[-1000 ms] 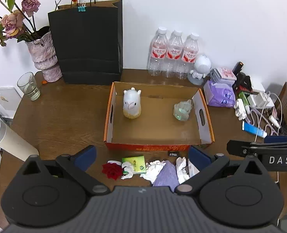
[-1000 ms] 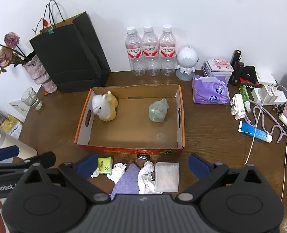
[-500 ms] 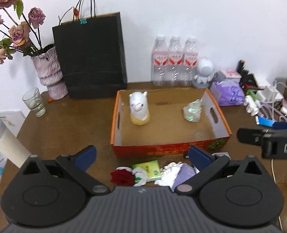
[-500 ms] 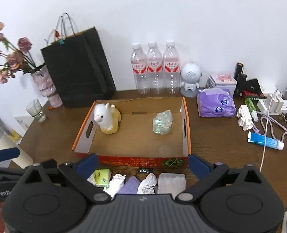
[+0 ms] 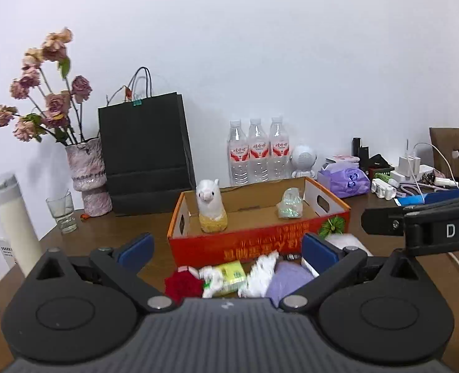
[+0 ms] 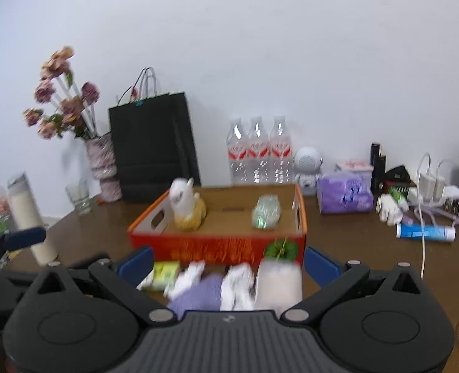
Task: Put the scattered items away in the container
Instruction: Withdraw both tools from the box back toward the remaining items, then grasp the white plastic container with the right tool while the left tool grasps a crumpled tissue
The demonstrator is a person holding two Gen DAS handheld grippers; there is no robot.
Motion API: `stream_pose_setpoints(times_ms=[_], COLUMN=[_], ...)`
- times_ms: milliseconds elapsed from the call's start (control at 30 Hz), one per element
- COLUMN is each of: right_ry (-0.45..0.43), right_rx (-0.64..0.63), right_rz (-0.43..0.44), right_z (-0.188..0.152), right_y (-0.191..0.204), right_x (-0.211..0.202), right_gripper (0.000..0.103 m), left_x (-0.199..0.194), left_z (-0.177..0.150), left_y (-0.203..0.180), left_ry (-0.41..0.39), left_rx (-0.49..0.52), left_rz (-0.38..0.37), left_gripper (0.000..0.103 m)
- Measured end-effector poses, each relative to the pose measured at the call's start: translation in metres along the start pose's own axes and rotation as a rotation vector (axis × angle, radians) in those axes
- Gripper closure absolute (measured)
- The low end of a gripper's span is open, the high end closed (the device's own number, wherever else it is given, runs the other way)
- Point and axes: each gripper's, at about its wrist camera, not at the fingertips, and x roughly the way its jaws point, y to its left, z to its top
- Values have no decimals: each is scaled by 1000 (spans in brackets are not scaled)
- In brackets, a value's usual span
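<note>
An orange cardboard box [image 5: 260, 244] [image 6: 217, 245] sits mid-table with a white alpaca toy [image 5: 210, 205] and a clear crumpled wrapper [image 5: 288, 206] inside. In front of it lie a red rose [image 5: 183, 284], a green tissue pack [image 5: 231, 275] [image 6: 164, 273], crumpled white paper [image 5: 262, 272] [image 6: 238, 283], a purple cloth [image 5: 288, 279] [image 6: 198, 293] and a white plastic pack [image 6: 279, 283]. My left gripper [image 5: 226, 250] hangs open low over these items. My right gripper [image 6: 228, 261] is open above them too, its view blurred.
A black paper bag [image 5: 145, 155], a vase of dried roses [image 5: 86, 174], a glass [image 5: 62, 211] and a white cylinder [image 5: 15, 220] stand at the left. Three water bottles [image 5: 257, 152], a white robot figure [image 5: 304, 161], a purple pack [image 5: 344, 180], chargers and cables crowd the back right.
Both grippers have dropped lower and tilted toward level, so the box is seen from the side. The items on the table have not moved.
</note>
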Motion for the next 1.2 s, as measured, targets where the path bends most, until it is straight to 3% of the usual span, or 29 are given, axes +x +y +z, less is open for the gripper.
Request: stream_pose_setpoints(times_ms=[233, 400, 533, 633, 733, 867, 900, 1000, 1200], right_ry=[9, -109, -141, -133, -78, -12, 2, 17, 24], right_rx=[-18, -123, -75, -60, -86, -95, -79, -32, -55], right_rz=[34, 28, 24, 8, -8, 11, 26, 74, -12], right_z=[-74, -133, -168, -182, -182, -162, -154, -124, -73], right_y=[5, 11, 9, 12, 19, 16, 12, -3, -26], right_x=[-47, -87, -104, -103, -91, -74, -68, -42, 32], right_gripper=[0, 0, 0, 0, 0, 3, 8, 17, 22], left_x=[-58, -99, -111, -102, -97, -73, -64, -29, 52], left_z=[-70, -109, -127, -124, -128, -113, -105, -81, -45], left_y=[9, 26, 35, 34, 35, 29, 30, 40, 51], left_ry=[-25, -113, -140, -111, -101, 4, 23, 44, 69], left_rx=[-113, -127, -195, -236, -284, -149, -120, -102, -40], left_rz=[-15, 66, 14, -16, -62, -74, -78, -84, -105], left_gripper=[0, 0, 0, 0, 0, 0, 0, 0, 0])
